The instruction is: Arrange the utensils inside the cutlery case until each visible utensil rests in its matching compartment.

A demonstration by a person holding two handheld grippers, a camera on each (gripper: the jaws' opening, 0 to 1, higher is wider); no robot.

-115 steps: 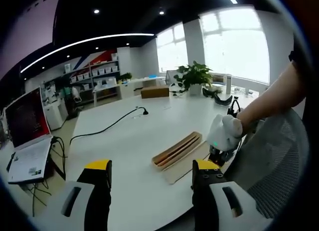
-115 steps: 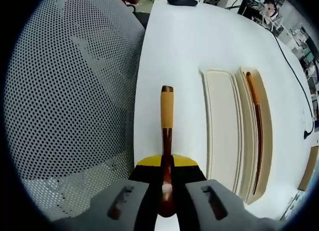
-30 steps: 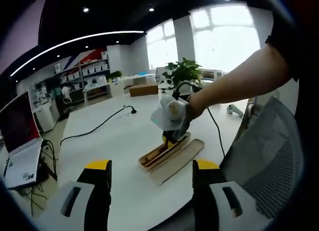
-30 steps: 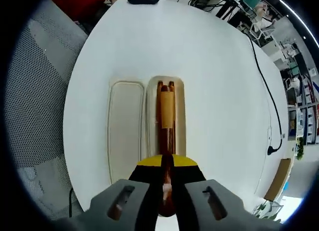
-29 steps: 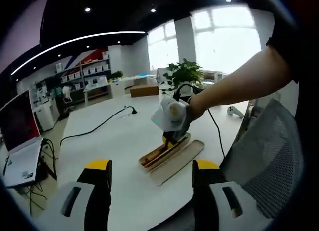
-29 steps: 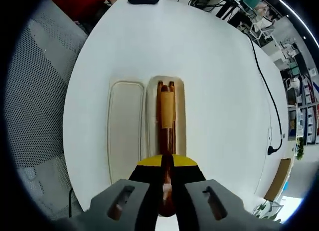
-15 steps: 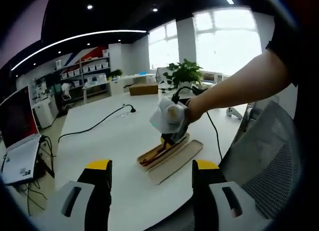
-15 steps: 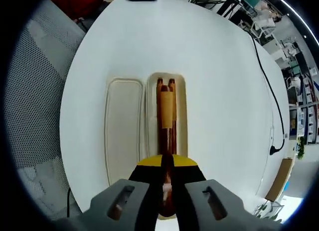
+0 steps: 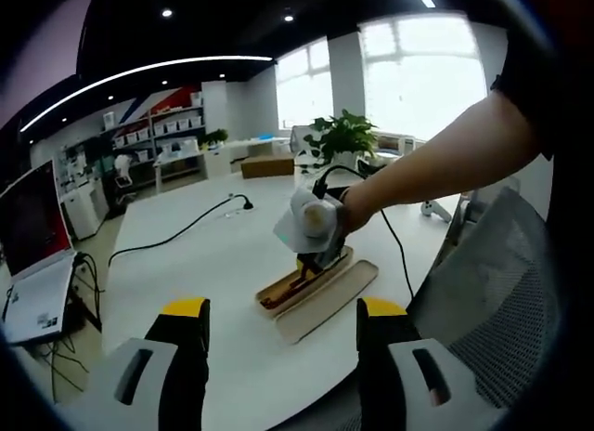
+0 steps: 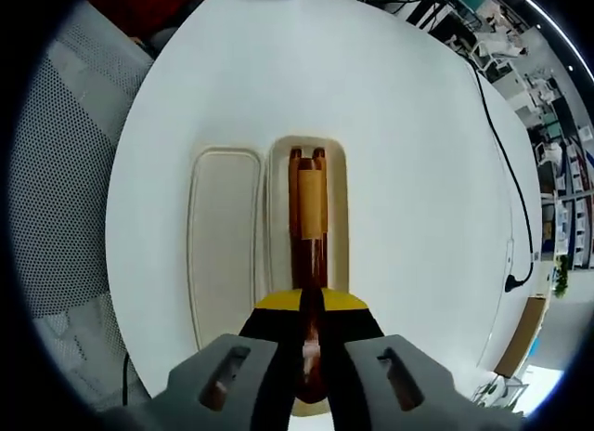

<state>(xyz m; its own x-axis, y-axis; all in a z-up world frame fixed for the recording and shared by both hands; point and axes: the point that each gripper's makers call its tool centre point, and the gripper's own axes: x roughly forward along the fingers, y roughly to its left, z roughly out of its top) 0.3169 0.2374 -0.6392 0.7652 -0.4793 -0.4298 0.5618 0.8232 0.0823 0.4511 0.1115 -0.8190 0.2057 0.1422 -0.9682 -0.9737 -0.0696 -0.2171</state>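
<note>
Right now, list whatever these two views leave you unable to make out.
- Right gripper view: the held utensil's working end, hidden between the right gripper's fingers.
- Right gripper view: pieces already in the case, covered by the utensil.
- Left gripper view: case contents, too small, behind the gripper.

Grey tongs [image 10: 311, 333], yellow-tipped jaws

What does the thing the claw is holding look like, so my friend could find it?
Find the round white table, then the pale open case on it. Above its right tray, the right claw grips a dark brown utensil with a tan end. The flat lid beside it holds nothing.
</note>
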